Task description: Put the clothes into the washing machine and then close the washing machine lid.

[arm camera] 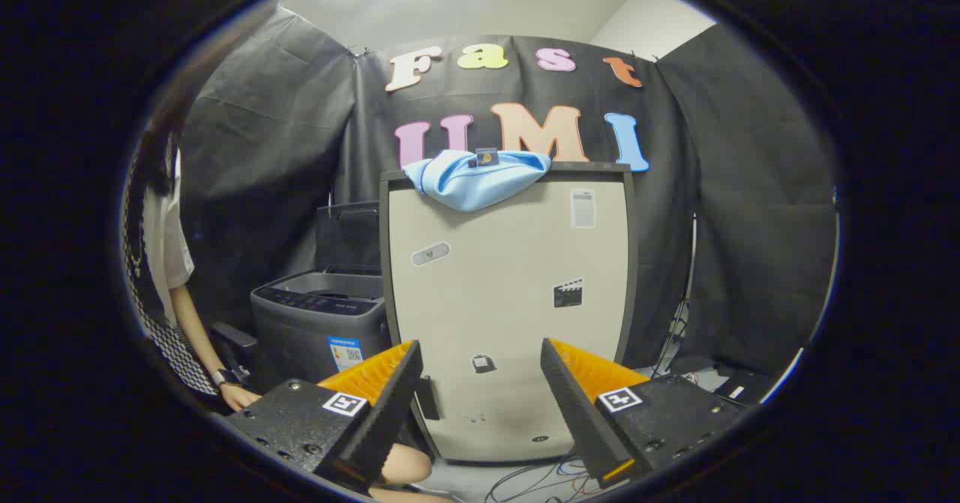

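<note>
One blue cloth (478, 178) draped over top of beige cabinet (510, 308), well beyond gripper (480, 390). Jaws wide apart, holding nothing. Washing machine (319, 323) left of cabinet, lid up. Fetching step, seemingly; next: reach up, pinch cloth.

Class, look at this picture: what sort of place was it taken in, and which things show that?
Probably a makeshift laundry booth: black cloth wall, small washing machine with lid up, blue garment draped on a tall beige cabinet. The open tool holds nothing.

claw (480, 390) | fingers spread wide, level, nothing between | person's hand (238, 396) lowered beside it
</note>
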The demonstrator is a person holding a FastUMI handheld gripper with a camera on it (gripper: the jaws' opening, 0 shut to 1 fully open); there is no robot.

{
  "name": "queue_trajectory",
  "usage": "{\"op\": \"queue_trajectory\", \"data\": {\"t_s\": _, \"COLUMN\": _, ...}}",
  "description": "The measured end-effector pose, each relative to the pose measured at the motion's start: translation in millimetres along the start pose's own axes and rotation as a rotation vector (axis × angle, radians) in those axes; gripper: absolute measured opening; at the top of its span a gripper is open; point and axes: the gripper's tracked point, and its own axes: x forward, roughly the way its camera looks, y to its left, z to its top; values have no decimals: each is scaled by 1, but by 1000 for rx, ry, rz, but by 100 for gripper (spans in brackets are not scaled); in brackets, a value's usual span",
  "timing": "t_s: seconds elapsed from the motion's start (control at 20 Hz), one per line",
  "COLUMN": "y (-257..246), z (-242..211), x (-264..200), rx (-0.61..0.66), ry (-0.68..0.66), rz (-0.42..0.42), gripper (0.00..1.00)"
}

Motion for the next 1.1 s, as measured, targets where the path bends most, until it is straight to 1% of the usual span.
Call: {"op": "queue_trajectory", "data": {"t_s": 1.1, "y": -3, "z": 0, "x": 0, "rx": 1, "ry": -2, "rz": -14, "gripper": 96}}
